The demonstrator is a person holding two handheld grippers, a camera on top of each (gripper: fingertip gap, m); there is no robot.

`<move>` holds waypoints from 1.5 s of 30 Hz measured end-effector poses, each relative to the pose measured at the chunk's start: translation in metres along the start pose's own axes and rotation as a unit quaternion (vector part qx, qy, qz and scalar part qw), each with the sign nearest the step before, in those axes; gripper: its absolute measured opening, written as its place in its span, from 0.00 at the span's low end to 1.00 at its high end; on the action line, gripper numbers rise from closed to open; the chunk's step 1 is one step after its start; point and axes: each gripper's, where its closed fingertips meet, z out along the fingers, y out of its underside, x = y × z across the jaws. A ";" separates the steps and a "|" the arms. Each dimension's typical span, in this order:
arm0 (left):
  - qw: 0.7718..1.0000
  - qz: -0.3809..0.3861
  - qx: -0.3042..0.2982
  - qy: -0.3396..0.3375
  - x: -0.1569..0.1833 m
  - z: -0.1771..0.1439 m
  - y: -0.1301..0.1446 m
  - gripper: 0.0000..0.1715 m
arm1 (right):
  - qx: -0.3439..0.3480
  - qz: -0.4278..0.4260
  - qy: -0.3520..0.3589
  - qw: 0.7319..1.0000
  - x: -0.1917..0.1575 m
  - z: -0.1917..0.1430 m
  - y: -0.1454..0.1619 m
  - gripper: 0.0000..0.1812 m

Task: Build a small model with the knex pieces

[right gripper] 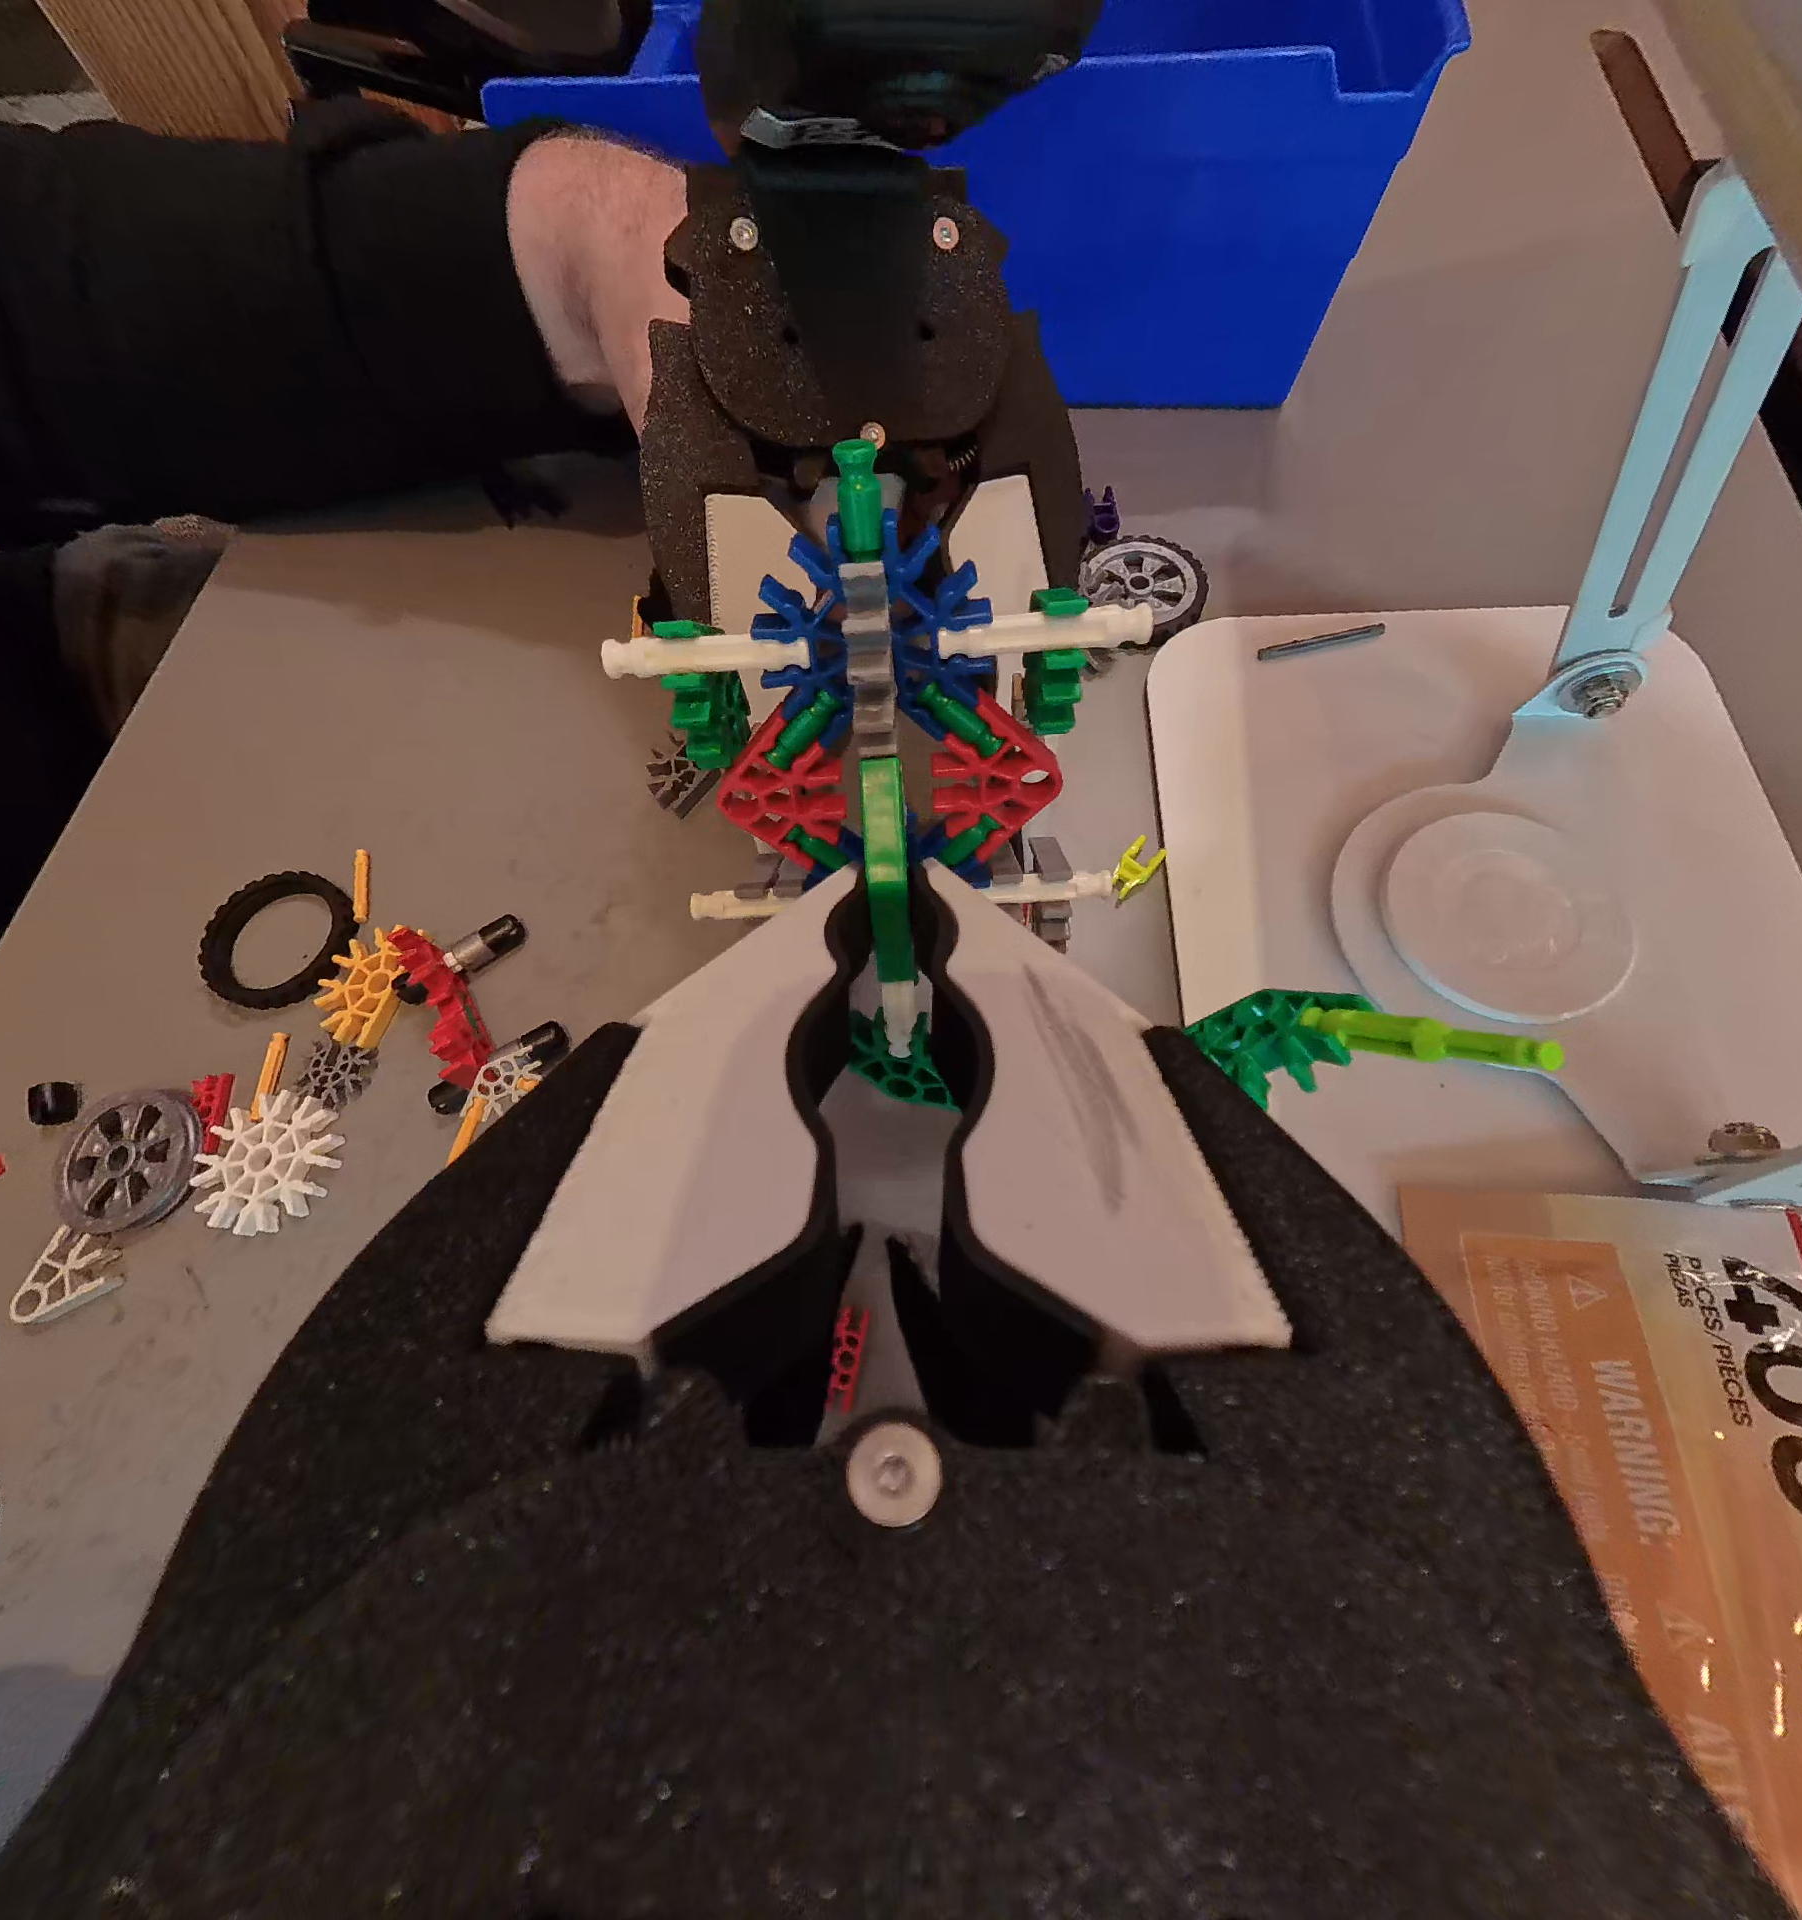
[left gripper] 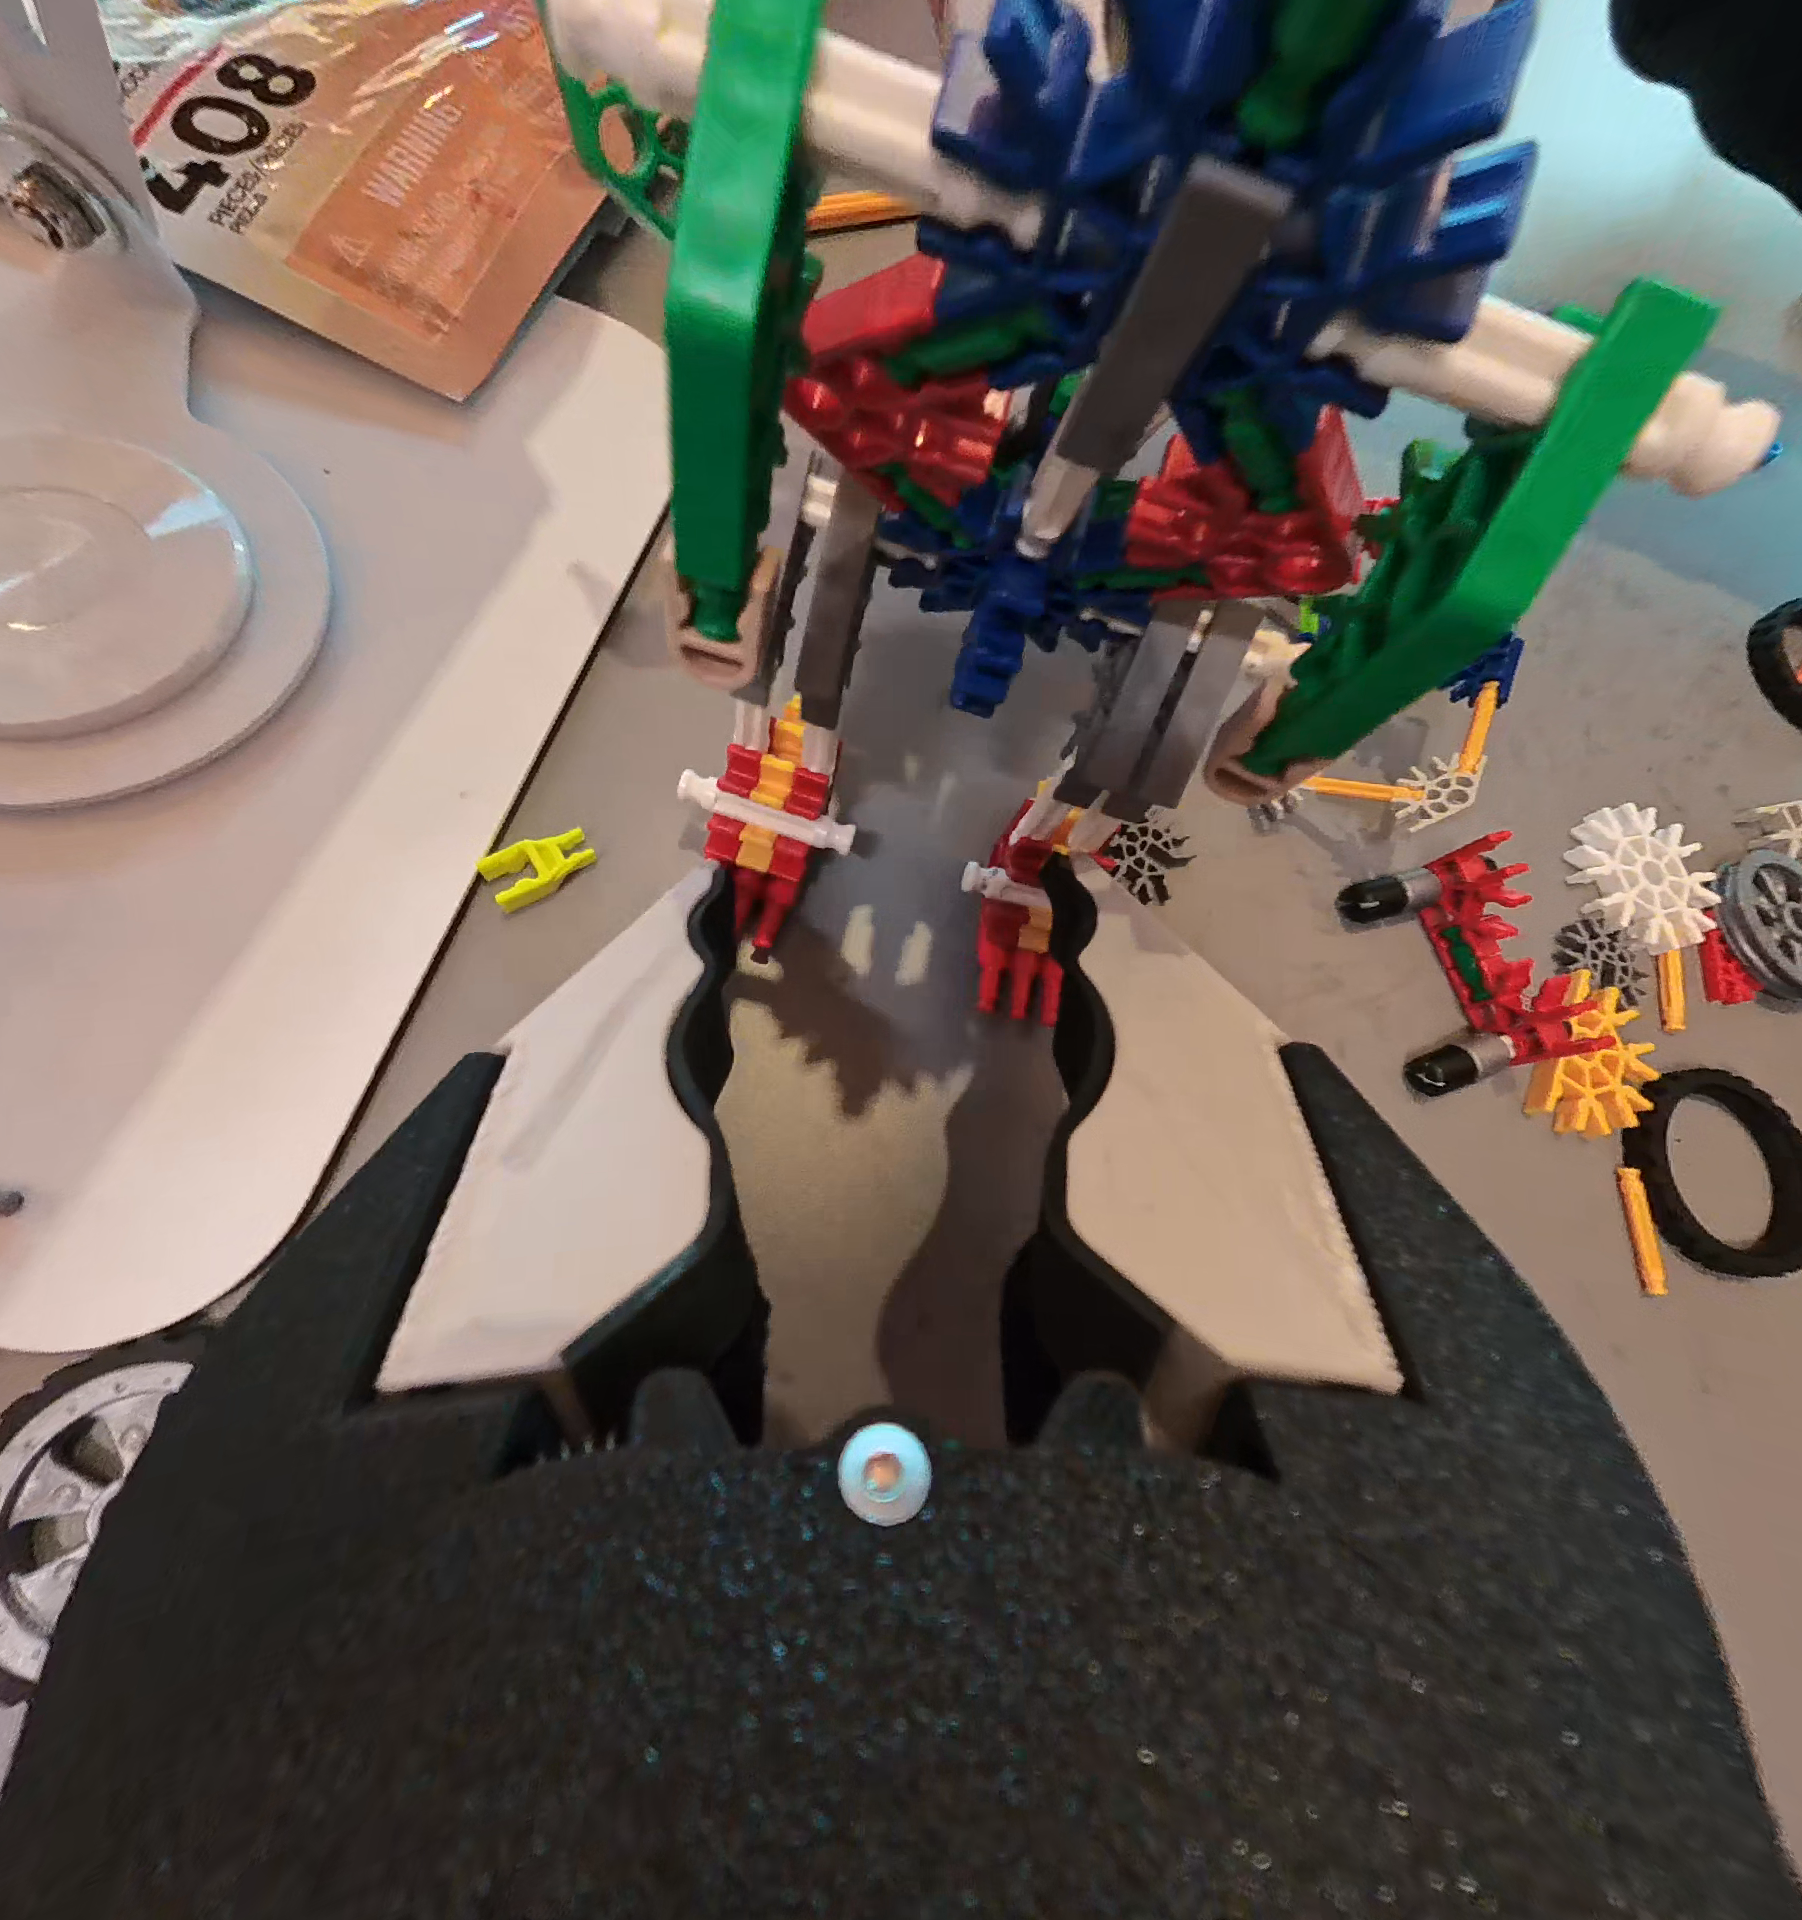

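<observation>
A toy figure built of blue, red and green connectors, white rods and grey legs [left gripper: 1073, 416] stands on the grey table on two red-and-yellow feet [left gripper: 772, 810]. My left gripper [left gripper: 886, 904] is open wide, its fingertips [left gripper: 705, 914] just outside the two feet. It shows behind the figure in the right wrist view [right gripper: 855, 416], held by a person's hand. My right gripper [right gripper: 886, 914] is shut on a flat green piece [right gripper: 884, 831] low on the middle of the figure [right gripper: 803, 800].
Loose connectors, rods, a grey wheel [left gripper: 1780, 925] and a black tyre [left gripper: 1723, 1174] lie right of the figure. A white stand base [left gripper: 149, 623], a printed bag [left gripper: 377, 197] and a yellow clip [left gripper: 538, 857] lie left. A blue bin [right gripper: 1188, 208] stands behind; a green connector with lime rod [right gripper: 1344, 1039] lies nearby. My right fingertips sit around 7 centimetres from my left ones. My left gripper's tips are some 20 centimetres from the grey wheel [left gripper: 1780, 925]. It turns up in the right wrist view [right gripper: 139, 1149] as well.
</observation>
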 end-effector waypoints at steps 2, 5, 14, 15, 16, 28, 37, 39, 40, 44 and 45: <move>1.000 -0.007 0.001 0.005 0.000 0.000 0.000 0.35 | 0.003 0.005 0.000 1.000 0.000 0.000 0.001 0.03; 1.000 -0.011 0.001 0.008 0.000 0.000 0.001 0.34 | -0.003 0.018 0.000 1.000 0.000 -0.002 0.011 0.04; 1.000 -0.014 0.000 0.012 0.000 0.001 0.000 0.33 | -0.005 0.027 0.028 0.999 0.001 -0.001 0.026 0.03; 1.000 -0.013 0.000 0.011 0.000 0.001 0.000 0.33 | -0.005 0.025 0.030 0.999 0.001 -0.001 0.027 0.03; 1.000 -0.014 0.000 0.011 0.000 0.001 0.000 0.33 | -0.002 0.028 0.031 0.999 0.001 -0.001 0.026 0.03; 1.000 -0.013 0.000 0.013 0.001 0.001 0.000 0.33 | -0.007 -0.022 0.129 0.991 0.017 -0.046 0.008 0.18; 1.000 -0.013 0.001 0.013 0.001 0.001 0.000 0.33 | -0.150 0.041 0.185 0.970 0.071 -0.050 0.045 0.17; 1.000 -0.013 0.001 0.014 0.001 0.001 0.000 0.33 | -0.135 0.067 0.168 0.974 0.069 -0.048 0.047 0.14; 1.000 -0.013 0.001 0.014 0.001 0.001 0.000 0.33 | -0.130 0.069 0.168 0.975 0.068 -0.049 0.048 0.13; 1.000 -0.013 0.001 0.014 0.001 0.001 0.000 0.33 | -0.089 0.042 0.189 0.977 0.060 -0.059 0.040 0.04; 1.000 -0.013 0.001 0.015 0.001 0.001 0.000 0.33 | -0.081 0.034 0.193 0.977 0.056 -0.062 0.039 0.04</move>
